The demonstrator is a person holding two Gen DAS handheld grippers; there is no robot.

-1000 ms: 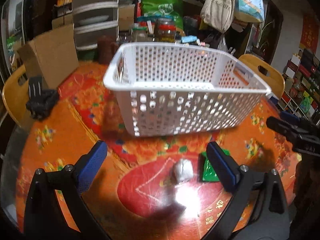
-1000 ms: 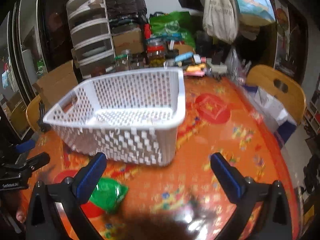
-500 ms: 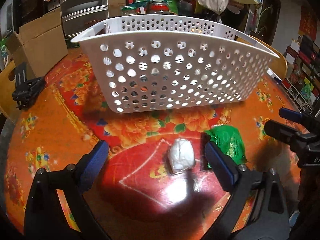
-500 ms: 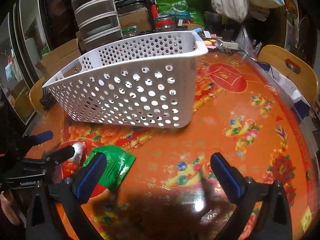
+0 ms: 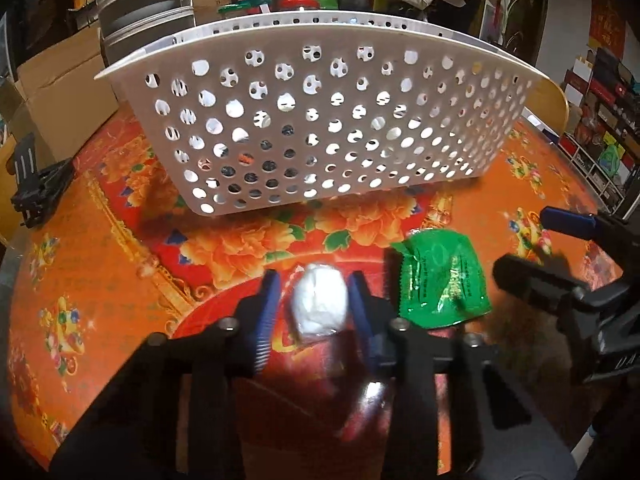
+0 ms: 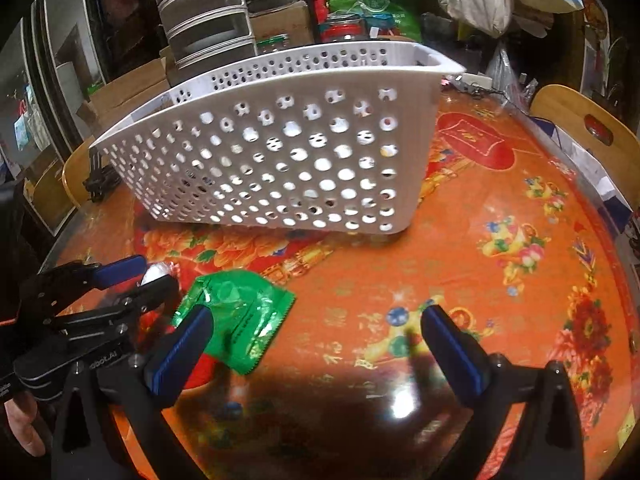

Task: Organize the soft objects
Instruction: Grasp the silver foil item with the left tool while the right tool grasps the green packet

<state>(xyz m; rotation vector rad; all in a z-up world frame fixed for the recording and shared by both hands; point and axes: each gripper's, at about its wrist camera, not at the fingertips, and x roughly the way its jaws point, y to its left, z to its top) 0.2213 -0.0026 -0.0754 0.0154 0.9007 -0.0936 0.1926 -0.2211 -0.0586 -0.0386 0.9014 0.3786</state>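
Observation:
A small white soft packet (image 5: 318, 304) in clear wrap lies on the red and orange flowered tablecloth (image 5: 100, 280). My left gripper (image 5: 316, 300) has its jaws closing on it, the blue pads at both sides of it; it also shows in the right wrist view (image 6: 146, 278). Just right of it lies a green foil packet (image 5: 440, 280) (image 6: 240, 316). My right gripper (image 6: 316, 320) stands wide open low over the table, its left finger (image 6: 188, 344) over the green packet's edge and nothing pinched. A white perforated basket (image 5: 320, 128) (image 6: 280, 160) stands behind both packets.
A cardboard box (image 5: 60, 92) and a black clamp-like object (image 5: 36, 188) sit at the left. Drawers (image 6: 204, 20), jars and bags crowd the back. A wooden chair (image 6: 588, 128) stands at the right table edge. A hand (image 6: 24, 428) shows at lower left.
The left jaws have gone from wide open to closed around the white packet. Both grippers have sunk toward the table and drawn nearer the packets and basket.

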